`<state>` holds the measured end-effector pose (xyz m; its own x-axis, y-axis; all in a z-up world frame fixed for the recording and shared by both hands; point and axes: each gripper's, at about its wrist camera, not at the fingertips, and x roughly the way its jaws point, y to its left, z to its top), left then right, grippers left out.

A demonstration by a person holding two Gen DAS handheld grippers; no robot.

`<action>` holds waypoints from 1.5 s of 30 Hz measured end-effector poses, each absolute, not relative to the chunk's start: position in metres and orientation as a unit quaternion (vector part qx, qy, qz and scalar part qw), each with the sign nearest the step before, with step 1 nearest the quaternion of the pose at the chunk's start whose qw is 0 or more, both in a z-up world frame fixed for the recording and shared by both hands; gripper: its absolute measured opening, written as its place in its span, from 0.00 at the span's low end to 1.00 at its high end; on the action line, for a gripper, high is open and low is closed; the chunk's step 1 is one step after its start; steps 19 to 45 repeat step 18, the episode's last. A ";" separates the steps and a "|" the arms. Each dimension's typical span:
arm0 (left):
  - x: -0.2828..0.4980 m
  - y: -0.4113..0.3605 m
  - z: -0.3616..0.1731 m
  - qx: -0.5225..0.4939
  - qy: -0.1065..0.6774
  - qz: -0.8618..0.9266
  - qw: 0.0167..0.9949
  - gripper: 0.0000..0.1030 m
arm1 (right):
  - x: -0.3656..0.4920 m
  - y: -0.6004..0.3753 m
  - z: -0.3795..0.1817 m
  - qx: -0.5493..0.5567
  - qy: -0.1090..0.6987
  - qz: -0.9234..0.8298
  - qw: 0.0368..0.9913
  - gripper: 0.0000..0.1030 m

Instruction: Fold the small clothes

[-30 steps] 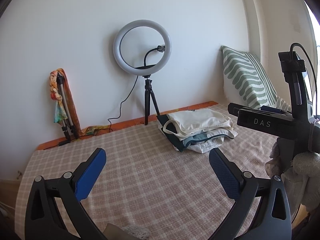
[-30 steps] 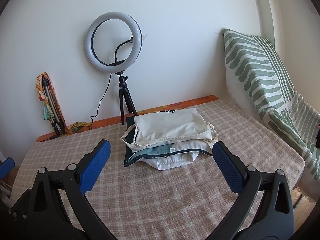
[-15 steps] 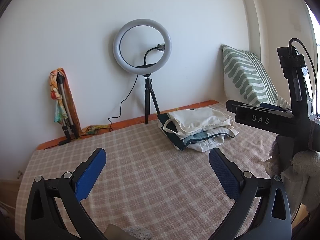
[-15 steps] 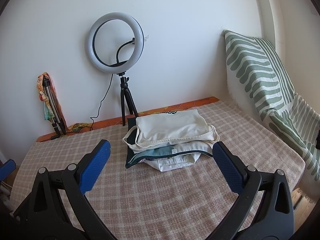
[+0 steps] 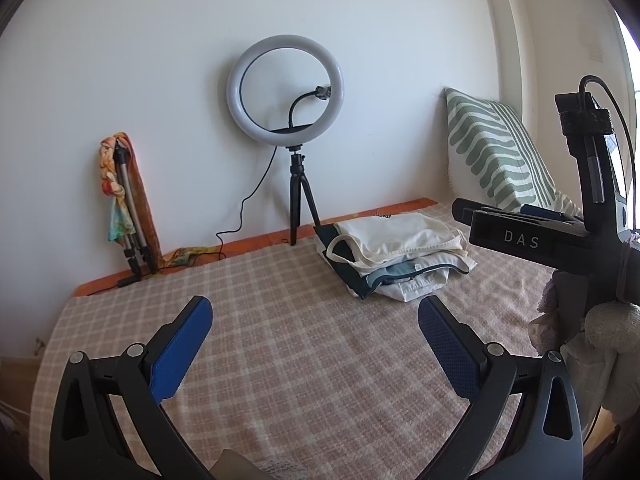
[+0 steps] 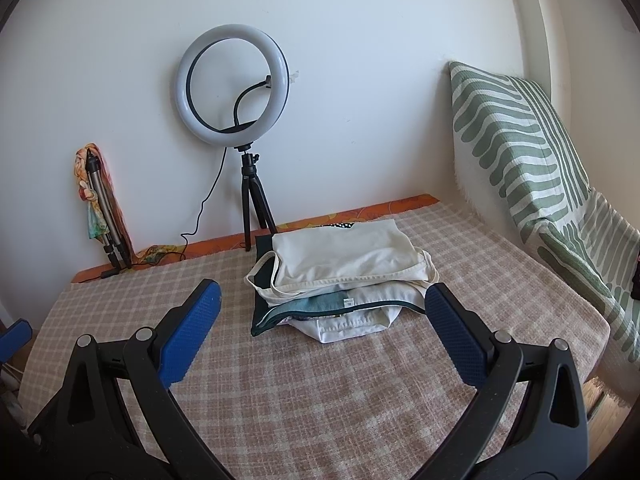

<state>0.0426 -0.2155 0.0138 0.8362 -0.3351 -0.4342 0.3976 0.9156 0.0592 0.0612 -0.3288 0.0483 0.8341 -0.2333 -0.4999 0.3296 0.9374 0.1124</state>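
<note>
A stack of folded small clothes [image 6: 344,276], cream on top with teal and white pieces below, lies on the checked bed cover [image 6: 320,400] near the back; it also shows in the left wrist view [image 5: 396,252]. My right gripper [image 6: 320,332] is open and empty, just in front of the stack. My left gripper [image 5: 314,340] is open and empty over bare cover, left of and nearer than the stack. The right gripper's body [image 5: 528,236] shows at the right of the left wrist view.
A ring light on a tripod [image 6: 234,88] stands against the back wall behind the stack. A folded tripod with a colourful cloth [image 6: 100,208] leans at the back left. A green striped pillow [image 6: 520,152] rests against the right wall. A crumpled pale cloth [image 5: 600,344] hangs at the right.
Both grippers stay open. The right gripper has drifted slightly left and back, so the stack sits a little more to the right in its view. The left barely moved.
</note>
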 end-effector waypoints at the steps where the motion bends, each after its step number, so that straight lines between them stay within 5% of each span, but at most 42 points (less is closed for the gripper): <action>1: 0.043 -0.215 0.014 0.073 0.213 -0.191 0.955 0.99 | 0.061 -0.329 0.048 0.097 0.247 -0.147 0.953 1.00; 45: 0.042 -0.213 0.012 0.072 0.218 -0.190 0.955 0.99 | 0.063 -0.328 0.048 0.092 0.248 -0.145 0.953 1.00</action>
